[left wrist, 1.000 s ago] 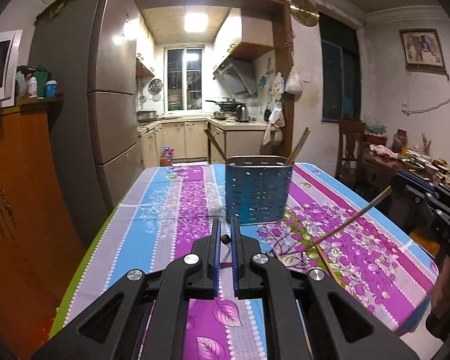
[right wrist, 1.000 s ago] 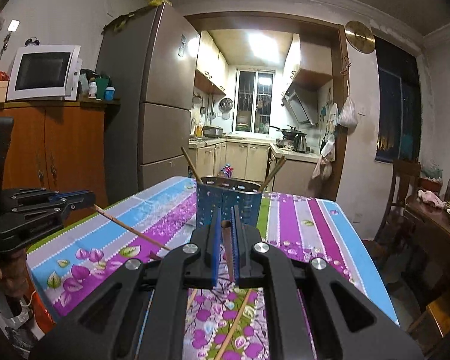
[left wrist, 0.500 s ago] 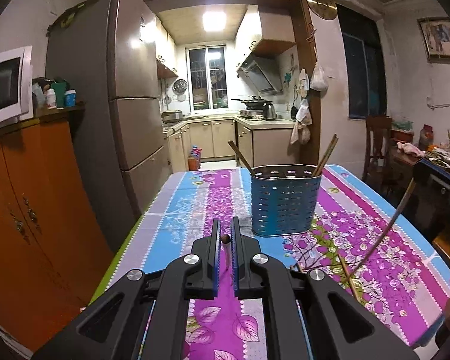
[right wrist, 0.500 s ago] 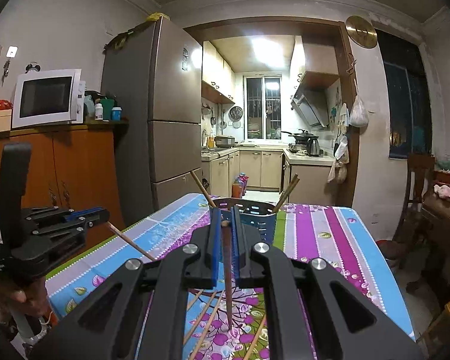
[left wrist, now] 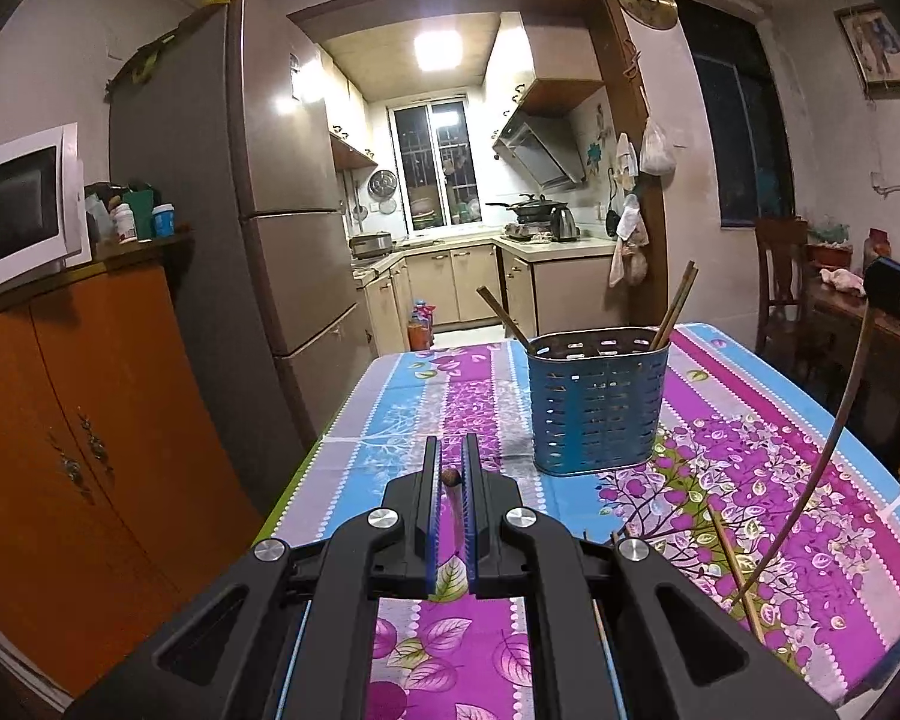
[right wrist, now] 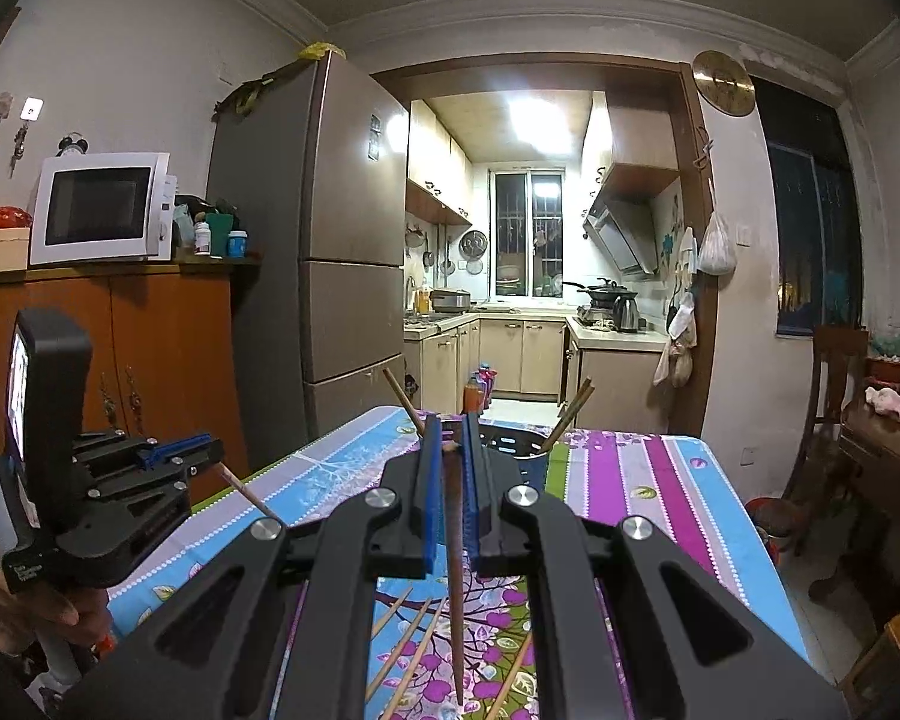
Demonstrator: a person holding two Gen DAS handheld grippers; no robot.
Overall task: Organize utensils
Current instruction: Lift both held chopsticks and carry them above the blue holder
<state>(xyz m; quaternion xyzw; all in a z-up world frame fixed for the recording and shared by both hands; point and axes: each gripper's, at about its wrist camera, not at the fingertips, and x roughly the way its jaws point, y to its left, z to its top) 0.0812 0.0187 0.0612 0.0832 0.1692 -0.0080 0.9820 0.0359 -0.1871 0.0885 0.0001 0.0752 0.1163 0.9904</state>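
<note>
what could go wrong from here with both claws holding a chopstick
1. The right claw pinches its chopstick near the top, so the long hanging end may swing and miss the blue holder.
2. The holder looks light and stands free on the tablecloth; a sideways poke might tip it, spilling the chopsticks already inside.
3. Loose chopsticks lie under the right claw's stick; its tip could drag them toward the table edge.

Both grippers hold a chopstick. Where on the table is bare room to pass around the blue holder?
Bare cloth lies left of the blue holder, out to the table's left edge. Loose chopsticks crowd the cloth nearer than the holder, below the right gripper.
</note>
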